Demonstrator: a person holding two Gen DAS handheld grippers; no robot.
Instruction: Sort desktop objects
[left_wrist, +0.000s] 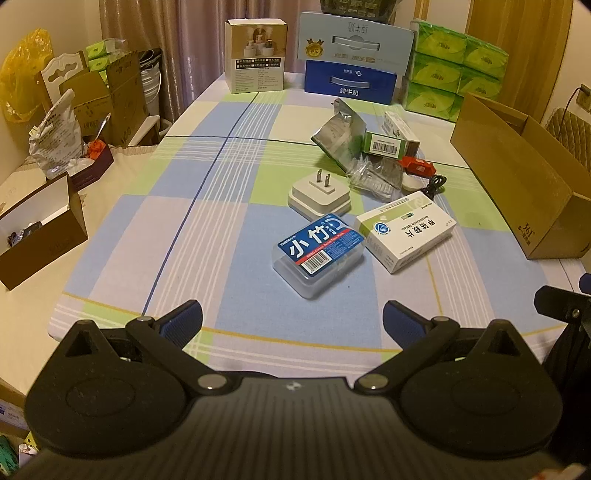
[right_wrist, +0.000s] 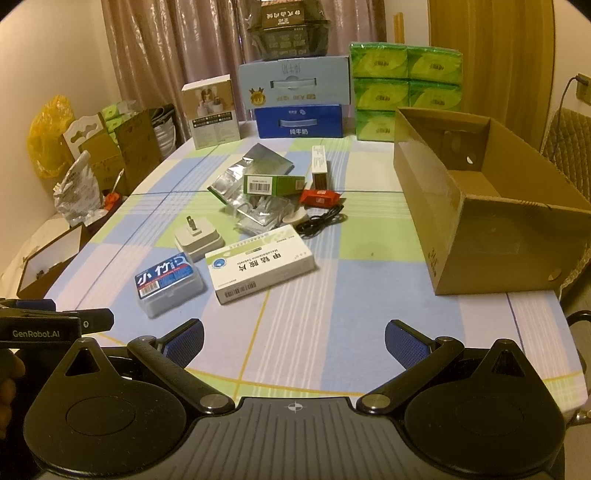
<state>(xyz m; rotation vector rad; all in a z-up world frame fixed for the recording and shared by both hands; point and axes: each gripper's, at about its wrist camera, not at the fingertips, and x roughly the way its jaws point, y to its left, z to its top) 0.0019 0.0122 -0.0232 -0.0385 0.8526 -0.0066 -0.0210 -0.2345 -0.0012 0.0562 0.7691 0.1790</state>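
Warm dim indoor light, soft shadows; strong fisheye bending, dark vignetted corners.

A table covered by a blue, green and white checked cloth (left_wrist: 229, 206) carries a clear floss-pick box (left_wrist: 319, 254), a white medicine box (left_wrist: 406, 236), a white plug adapter (left_wrist: 319, 194), foil packets (left_wrist: 338, 136), a green carton (left_wrist: 384, 144), a black cable (left_wrist: 436, 183) and an open cardboard box (right_wrist: 480, 236). Milk cartons (left_wrist: 351, 83) and green tissue packs (left_wrist: 454, 70) line the far edge.
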